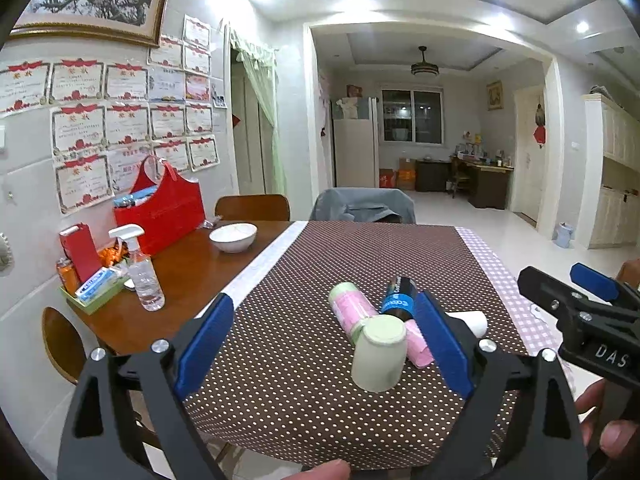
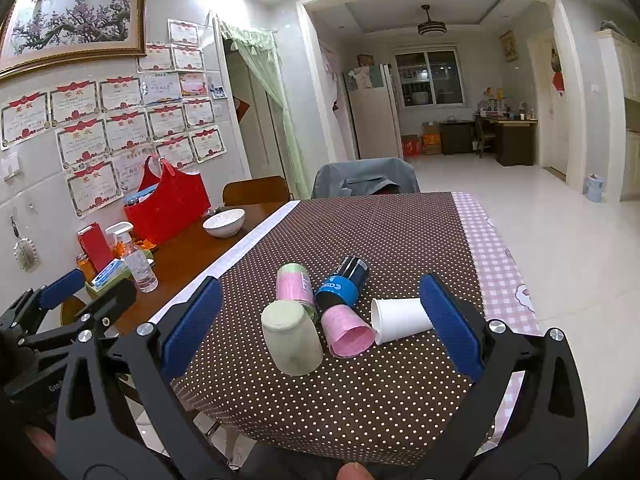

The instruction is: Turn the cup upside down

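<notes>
A pale green cup (image 1: 378, 353) (image 2: 292, 338) stands upside down, base up, on the brown dotted tablecloth (image 1: 312, 280) (image 2: 380, 240) near the front edge. Behind it lie a pink and green roll (image 1: 352, 304) (image 2: 295, 285), a black and blue can (image 1: 399, 298) (image 2: 342, 287), a pink cup (image 2: 346, 330) on its side and a white cup (image 2: 400, 320) on its side. My left gripper (image 1: 324, 344) is open and empty, its jaws wide either side of the green cup. My right gripper (image 2: 320, 324) is open and empty, above the table's front edge. It also shows in the left wrist view (image 1: 576, 292).
A white bowl (image 1: 233, 237) (image 2: 224, 222), a red basket (image 1: 164, 208), a spray bottle (image 1: 140, 268) and a green tray of small items (image 1: 94, 292) stand on the bare wood at the left. Chairs (image 1: 362, 204) stand at the far side.
</notes>
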`<state>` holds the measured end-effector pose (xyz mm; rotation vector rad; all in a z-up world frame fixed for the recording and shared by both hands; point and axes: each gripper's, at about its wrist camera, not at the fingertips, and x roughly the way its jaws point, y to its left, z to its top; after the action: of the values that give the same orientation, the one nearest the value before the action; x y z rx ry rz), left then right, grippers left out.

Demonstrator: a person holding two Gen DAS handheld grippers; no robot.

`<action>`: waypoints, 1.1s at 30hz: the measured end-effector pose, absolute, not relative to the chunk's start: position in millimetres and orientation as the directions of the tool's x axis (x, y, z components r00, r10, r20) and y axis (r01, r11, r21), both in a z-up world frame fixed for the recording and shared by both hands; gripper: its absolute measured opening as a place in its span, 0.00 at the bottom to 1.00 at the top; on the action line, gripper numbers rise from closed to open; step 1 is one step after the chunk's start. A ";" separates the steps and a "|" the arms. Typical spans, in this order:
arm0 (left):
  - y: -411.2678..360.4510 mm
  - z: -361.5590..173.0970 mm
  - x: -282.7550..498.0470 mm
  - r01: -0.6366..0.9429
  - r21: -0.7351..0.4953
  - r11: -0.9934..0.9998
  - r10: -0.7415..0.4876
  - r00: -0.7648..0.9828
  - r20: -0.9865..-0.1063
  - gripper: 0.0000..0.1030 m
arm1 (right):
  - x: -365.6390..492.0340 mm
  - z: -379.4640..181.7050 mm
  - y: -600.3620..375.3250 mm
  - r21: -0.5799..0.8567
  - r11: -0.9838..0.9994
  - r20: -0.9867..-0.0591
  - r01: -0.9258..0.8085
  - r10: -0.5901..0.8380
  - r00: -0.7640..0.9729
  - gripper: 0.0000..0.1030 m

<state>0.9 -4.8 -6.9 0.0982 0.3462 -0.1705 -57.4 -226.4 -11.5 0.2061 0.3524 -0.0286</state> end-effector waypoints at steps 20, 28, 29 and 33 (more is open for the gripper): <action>-6.5 -9.0 2.9 0.169 0.074 0.983 -0.130 0.918 -0.375 0.88 | -55.2 -15.1 -225.8 0.197 0.978 -0.361 0.073 0.003 0.932 0.94; -7.4 -8.3 4.5 0.169 0.082 0.982 -0.126 0.917 -0.379 0.89 | -52.0 -18.7 -224.9 0.198 0.977 -0.374 0.073 0.006 0.927 0.94; -7.3 -8.4 4.9 0.170 0.082 0.982 -0.127 0.916 -0.381 0.89 | -51.9 -19.1 -224.7 0.199 0.977 -0.375 0.072 0.008 0.927 0.94; -8.0 -10.3 6.1 0.175 0.086 0.981 -0.128 0.913 -0.388 0.88 | -51.3 -20.2 -225.4 0.200 0.977 -0.380 0.075 0.006 0.925 0.94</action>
<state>6.1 -8.0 -10.3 0.1204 0.3912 -0.1564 -51.3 -225.4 -20.2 0.2139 0.3885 -0.0358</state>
